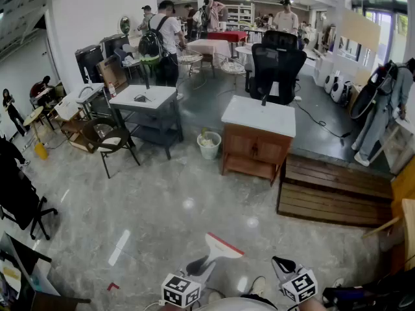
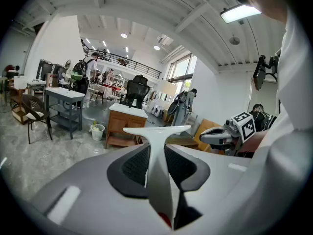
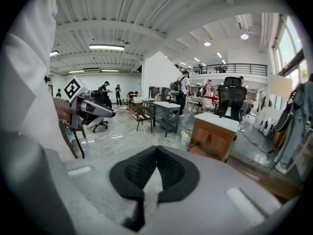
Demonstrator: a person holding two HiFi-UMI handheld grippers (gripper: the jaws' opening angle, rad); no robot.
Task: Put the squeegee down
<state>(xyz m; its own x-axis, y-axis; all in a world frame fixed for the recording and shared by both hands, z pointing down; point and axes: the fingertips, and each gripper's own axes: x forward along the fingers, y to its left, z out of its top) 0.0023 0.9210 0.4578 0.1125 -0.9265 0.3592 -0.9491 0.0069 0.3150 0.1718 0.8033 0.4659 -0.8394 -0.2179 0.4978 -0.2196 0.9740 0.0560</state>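
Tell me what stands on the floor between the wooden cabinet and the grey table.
A white bucket stands on the floor between the wooden cabinet and the grey table, close to the cabinet; the head view shows it.

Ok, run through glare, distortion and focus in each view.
Head view: ceiling lights glare off the polished floor in bright spots, and the edges bow. Left gripper view: strong fisheye with black corners, ceiling lamp blown out, squeegee soft near the lens. Right gripper view: same fisheye, windows overbright, fingers slightly blurred.
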